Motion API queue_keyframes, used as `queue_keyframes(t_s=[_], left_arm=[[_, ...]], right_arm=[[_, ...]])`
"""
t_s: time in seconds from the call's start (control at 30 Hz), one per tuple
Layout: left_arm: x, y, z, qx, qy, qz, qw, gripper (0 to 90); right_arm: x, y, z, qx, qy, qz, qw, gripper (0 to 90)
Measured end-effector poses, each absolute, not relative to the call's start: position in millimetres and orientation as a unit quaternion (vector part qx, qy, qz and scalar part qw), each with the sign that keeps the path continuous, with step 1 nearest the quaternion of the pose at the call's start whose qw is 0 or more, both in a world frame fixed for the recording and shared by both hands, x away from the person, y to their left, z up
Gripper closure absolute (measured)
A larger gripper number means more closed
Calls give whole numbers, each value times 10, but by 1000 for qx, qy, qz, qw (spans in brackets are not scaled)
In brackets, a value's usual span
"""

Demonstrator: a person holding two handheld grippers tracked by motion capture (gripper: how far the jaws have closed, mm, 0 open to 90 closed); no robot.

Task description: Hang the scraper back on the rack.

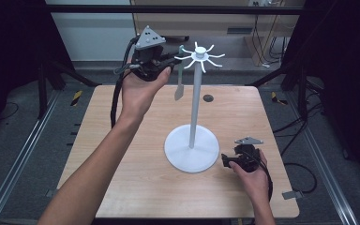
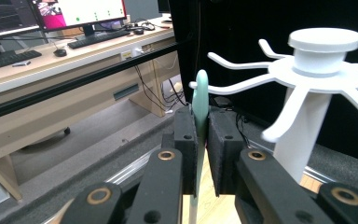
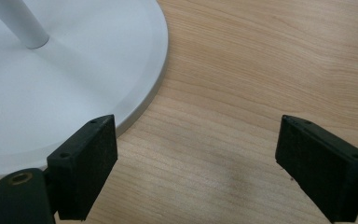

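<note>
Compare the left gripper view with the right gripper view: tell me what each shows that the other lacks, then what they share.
Left gripper view alone: the left tongs shut on a pale green utensil, right beside the white hooks at the top of the stand, with a desk and monitor behind.

Right gripper view alone: the right tongs open and holding nothing, low over the wooden table beside the stand's round base.

Shared: the stand's white pole, seen near its top in one, near its foot in the other.

A light wooden table [image 1: 122,140] stands on a grey carpet floor [image 1: 23,122] inside a black metal frame [image 1: 178,9], and a long beige desk [image 2: 51,65] holds a black keyboard [image 2: 98,38].
</note>
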State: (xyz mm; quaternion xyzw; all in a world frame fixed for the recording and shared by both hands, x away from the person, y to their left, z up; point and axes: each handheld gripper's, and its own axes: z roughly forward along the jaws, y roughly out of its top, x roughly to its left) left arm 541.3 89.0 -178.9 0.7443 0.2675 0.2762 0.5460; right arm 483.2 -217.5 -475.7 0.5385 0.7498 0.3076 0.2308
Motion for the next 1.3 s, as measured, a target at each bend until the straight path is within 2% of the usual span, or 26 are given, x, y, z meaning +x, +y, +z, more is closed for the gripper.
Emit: queue_keyframes(t_s=[0.53, 1.3], left_arm=[[5382, 886, -1825, 743, 269, 272, 549, 818], [5129, 1099, -2010, 740, 266, 269, 556, 709]], right_arm=[[4835, -2174, -4761, 537, 751, 306, 231, 130], [4830, -2177, -4715, 530, 746, 320, 244, 131]])
